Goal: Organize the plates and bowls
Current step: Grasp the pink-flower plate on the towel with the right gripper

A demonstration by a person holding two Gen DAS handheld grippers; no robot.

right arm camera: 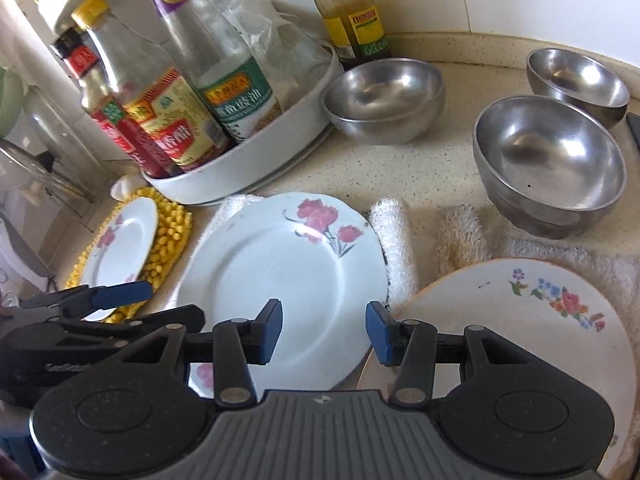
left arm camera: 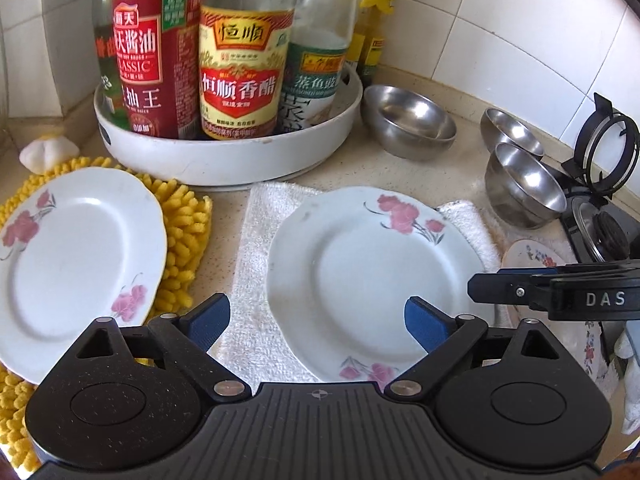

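Note:
A white plate with pink flowers [left arm camera: 360, 272] [right arm camera: 280, 272] lies on a white towel [left arm camera: 256, 240] mid-counter. My left gripper [left arm camera: 318, 324] hovers over its near left edge, jaws wide open with nothing between them. My right gripper [right arm camera: 325, 332] stands open over that plate's near right edge, its right pad by the rim of a plate with colourful flowers [right arm camera: 520, 320] [left arm camera: 532, 254]. A second pink-flowered plate [left arm camera: 76, 260] [right arm camera: 120, 248] rests on a yellow mat [left arm camera: 184, 232]. Three steel bowls [right arm camera: 384, 96] [right arm camera: 548, 160] [right arm camera: 576, 80] stand apart behind. Each gripper shows in the other's view [left arm camera: 500, 288] [right arm camera: 120, 296].
A white round tray [left arm camera: 224, 156] [right arm camera: 240, 168] with several sauce bottles stands at the back left against the tiled wall. A garlic bulb [left arm camera: 44, 152] lies beside it. A gas burner [left arm camera: 600, 216] is at the right edge. Another bottle [right arm camera: 352, 12] stands behind the tray.

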